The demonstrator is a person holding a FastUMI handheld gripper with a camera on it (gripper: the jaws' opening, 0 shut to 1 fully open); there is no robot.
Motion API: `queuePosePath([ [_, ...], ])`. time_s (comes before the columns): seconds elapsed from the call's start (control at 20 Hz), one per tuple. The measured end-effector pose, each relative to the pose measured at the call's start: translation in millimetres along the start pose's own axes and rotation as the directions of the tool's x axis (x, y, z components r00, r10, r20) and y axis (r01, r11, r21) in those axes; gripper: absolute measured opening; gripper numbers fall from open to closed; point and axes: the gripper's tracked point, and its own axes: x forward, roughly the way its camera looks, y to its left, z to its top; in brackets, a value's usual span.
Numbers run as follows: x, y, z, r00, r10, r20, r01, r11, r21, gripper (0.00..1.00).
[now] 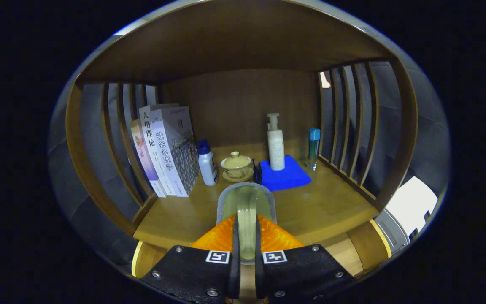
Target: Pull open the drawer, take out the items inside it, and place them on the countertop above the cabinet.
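My gripper (246, 226) is shut on the handle of a pale green mug (247, 198) with a grey rim. The handle runs straight back between the two fingers and the mug's body sticks out just ahead of them. The mug hangs over the front middle of the wooden countertop (327, 209), inside the slatted shelf frame; I cannot tell whether its base touches the wood. The drawer is out of sight.
Beyond the mug stand a lidded teacup on a saucer (236, 165), a white bottle with a blue cap (207, 164) and upright books (169, 147) at left. A blue cloth (289, 177) carries a pump bottle (275, 145); a clear bottle (313, 147) stands by the right slats (352, 126).
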Motion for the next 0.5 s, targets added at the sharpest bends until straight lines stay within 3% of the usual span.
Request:
queuePosePath([
  [0.2,31,0,10,1.000,0.004,0.003,-0.004,0.999,-0.041,0.14],
  [0.5,65,-2,-6,0.996,-0.008,-0.086,-0.002,0.993,-0.117,0.14],
])
